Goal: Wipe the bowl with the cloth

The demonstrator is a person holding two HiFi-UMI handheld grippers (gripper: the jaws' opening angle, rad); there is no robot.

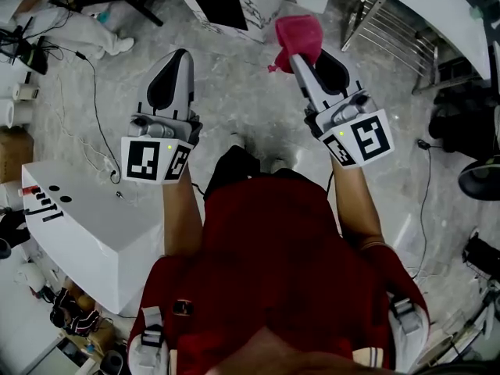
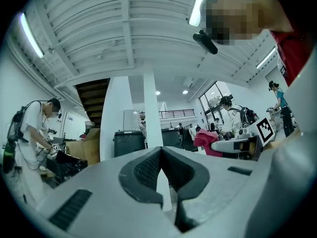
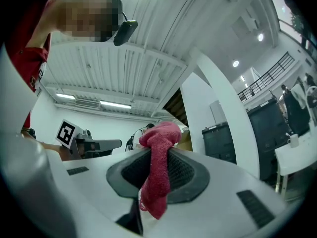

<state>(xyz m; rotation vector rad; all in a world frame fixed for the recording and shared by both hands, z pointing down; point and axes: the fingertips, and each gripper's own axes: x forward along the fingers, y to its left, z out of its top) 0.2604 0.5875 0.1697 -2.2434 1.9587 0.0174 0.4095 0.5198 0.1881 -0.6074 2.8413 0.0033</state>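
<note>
The right gripper (image 1: 303,59) is clamped on the cloth (image 1: 298,36), a pink-red terry rag; in the head view the rag bunches up beyond the gripper's tip, over the pale marbled floor (image 1: 242,104). In the right gripper view the jaws pinch the cloth (image 3: 157,175) between their dark ribbed pads (image 3: 184,175); a rounded wad stands above the right gripper (image 3: 158,155) and a frayed tail hangs below the pads, towards the camera.

The left gripper (image 1: 180,53) is closed and holds nothing; in the left gripper view the tips of the left gripper (image 2: 161,151) meet, and only a thin slit lower down shows the white pillar (image 2: 151,108) behind. That same view catches the cloth (image 2: 205,139) off to the right, at the end of the right gripper (image 2: 220,144), whose marker cube (image 2: 265,128) faces the camera.

Both grippers are held out in front of the person's red shirt (image 1: 266,248), side by side and well apart, the right one angled slightly inward; each gripper view looks up at a ribbed white ceiling (image 2: 99,29). A white box (image 1: 86,225) stands on the floor to the person's left, with a thin cable (image 1: 98,123) trailing past it.
</note>
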